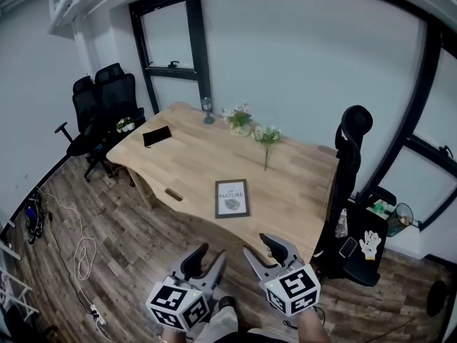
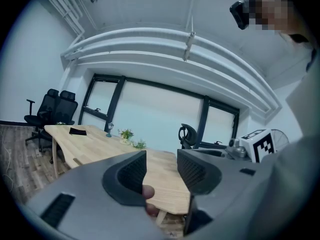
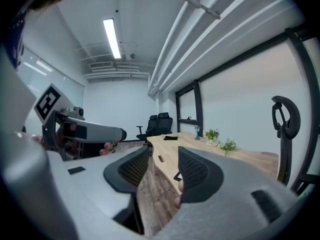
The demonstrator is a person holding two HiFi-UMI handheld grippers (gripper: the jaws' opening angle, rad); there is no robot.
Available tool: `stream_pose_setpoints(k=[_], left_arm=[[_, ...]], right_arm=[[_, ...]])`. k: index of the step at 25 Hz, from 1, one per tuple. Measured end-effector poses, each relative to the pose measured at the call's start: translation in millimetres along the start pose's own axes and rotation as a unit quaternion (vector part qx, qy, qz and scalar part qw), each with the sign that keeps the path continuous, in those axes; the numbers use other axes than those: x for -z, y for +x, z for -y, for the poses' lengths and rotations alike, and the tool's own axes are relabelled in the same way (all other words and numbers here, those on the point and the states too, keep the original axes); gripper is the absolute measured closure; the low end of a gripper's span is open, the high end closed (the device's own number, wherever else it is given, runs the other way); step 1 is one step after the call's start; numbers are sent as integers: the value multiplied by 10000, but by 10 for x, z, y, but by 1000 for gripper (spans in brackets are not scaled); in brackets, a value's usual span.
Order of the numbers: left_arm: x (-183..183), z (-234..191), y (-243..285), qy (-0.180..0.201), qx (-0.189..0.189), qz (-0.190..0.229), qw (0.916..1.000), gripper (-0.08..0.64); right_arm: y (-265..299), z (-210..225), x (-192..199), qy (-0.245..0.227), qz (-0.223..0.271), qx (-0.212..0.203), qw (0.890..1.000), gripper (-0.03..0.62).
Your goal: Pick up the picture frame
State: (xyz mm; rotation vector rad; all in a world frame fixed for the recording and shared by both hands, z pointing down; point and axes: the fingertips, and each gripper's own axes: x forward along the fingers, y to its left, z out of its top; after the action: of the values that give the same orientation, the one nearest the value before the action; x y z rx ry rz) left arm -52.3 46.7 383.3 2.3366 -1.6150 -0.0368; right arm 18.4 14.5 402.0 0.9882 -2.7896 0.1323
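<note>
Left gripper (image 1: 206, 257) and right gripper (image 1: 262, 249) both hang with jaws moderately parted and nothing between them, low by the person's body and well short of the wooden table (image 1: 307, 191). The picture frame (image 1: 232, 198) lies flat near the table's front edge: a slim dark rectangular border around a pale print, untouched. I judge this the approach step, barely begun. Next, a gripper probably must reach forward and down. Since the frame sits flat on smooth wood, the ribbed jaw pads would need to catch its thin edge.
</note>
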Motion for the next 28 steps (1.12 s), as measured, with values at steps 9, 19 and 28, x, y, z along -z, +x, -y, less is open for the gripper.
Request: stream_pose_setpoints(k=[9,19,28], left_arm=[[-159,-282,304,49,151,-28,9999,376],[-282,-632,601,37,324,-69,9994,376],[-385,-889,821,60,571,-116,9983,376]], right_arm=[[351,202,-114,-8,-13,182,9998,431],[756,391,-216,-51,-43,407,9991,431],[1070,492,-315,-88,-62,636,9979,431]])
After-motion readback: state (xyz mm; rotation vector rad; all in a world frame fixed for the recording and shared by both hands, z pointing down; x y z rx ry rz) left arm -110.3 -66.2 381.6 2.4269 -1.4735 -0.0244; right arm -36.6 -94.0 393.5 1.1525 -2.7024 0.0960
